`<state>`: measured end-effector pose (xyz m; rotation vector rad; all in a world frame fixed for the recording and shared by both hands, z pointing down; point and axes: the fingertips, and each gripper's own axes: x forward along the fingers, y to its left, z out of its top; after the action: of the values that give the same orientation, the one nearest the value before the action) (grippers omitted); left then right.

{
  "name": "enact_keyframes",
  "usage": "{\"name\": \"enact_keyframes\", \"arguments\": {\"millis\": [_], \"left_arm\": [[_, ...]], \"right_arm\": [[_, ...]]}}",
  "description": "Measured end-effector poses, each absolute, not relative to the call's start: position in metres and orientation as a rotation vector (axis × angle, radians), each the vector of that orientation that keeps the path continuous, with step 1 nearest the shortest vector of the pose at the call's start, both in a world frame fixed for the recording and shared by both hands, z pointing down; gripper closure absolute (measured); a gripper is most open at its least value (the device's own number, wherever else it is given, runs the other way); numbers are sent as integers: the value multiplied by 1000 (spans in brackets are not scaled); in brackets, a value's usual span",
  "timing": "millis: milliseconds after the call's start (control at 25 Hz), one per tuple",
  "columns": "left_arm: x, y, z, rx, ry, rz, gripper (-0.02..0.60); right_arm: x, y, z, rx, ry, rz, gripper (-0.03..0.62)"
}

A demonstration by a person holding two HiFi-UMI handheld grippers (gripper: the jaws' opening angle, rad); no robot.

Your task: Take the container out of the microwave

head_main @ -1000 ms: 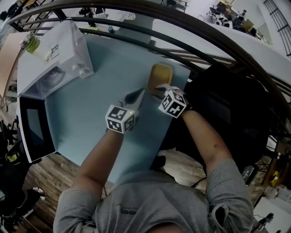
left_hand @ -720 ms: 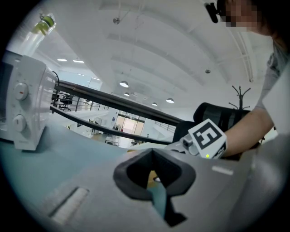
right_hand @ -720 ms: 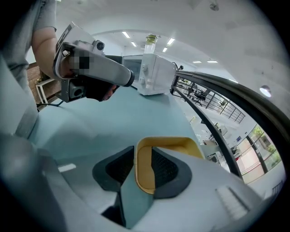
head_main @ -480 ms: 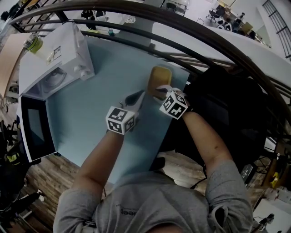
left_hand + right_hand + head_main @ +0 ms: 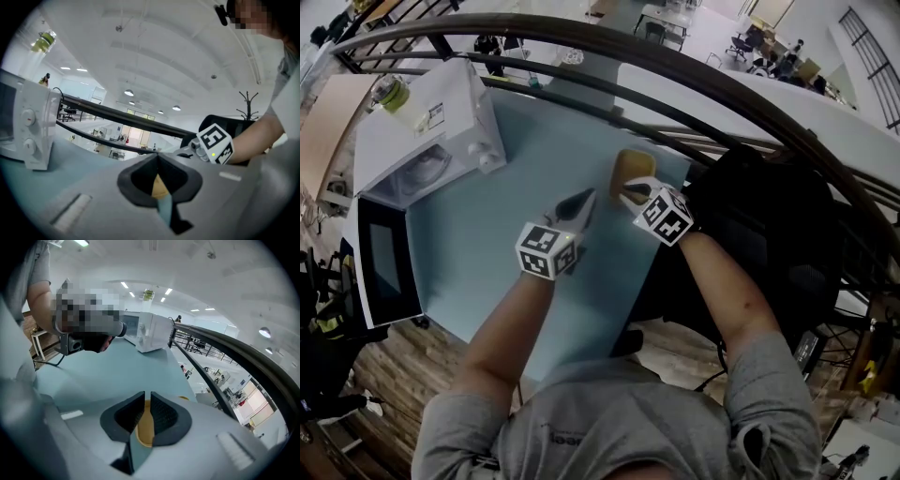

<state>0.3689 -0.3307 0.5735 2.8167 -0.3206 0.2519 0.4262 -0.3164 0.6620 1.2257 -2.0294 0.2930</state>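
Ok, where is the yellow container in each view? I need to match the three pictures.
Head view: yellow container on the far right part of the blue table, upper centre of the picture.
Left gripper view: a yellow sliver, low centre.
Right gripper view: a yellow patch, low centre.
Shared landmark: the white microwave, upper left in the head view, left edge in the left gripper view, upper centre in the right gripper view.

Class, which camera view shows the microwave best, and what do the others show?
The head view: the whole microwave from above, door swung open. The left gripper view catches only its knob side at the edge; the right gripper view shows it small and distant.
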Motion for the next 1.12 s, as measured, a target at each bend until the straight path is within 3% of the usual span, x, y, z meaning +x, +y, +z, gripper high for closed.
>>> {"name": "enact_keyframes", "arguments": {"millis": [120, 440, 1120], "left_arm": [[356, -335, 549, 2831, -342, 213, 563], [293, -352, 476, 2860, -437, 93, 563], [89, -351, 349, 2933, -653, -100, 563]], "right_arm": [[421, -323, 637, 1284, -2059, 289, 589], [372, -343, 559, 1345, -2146, 239, 589], [186, -363, 426, 1265, -2279, 52, 590]]}}
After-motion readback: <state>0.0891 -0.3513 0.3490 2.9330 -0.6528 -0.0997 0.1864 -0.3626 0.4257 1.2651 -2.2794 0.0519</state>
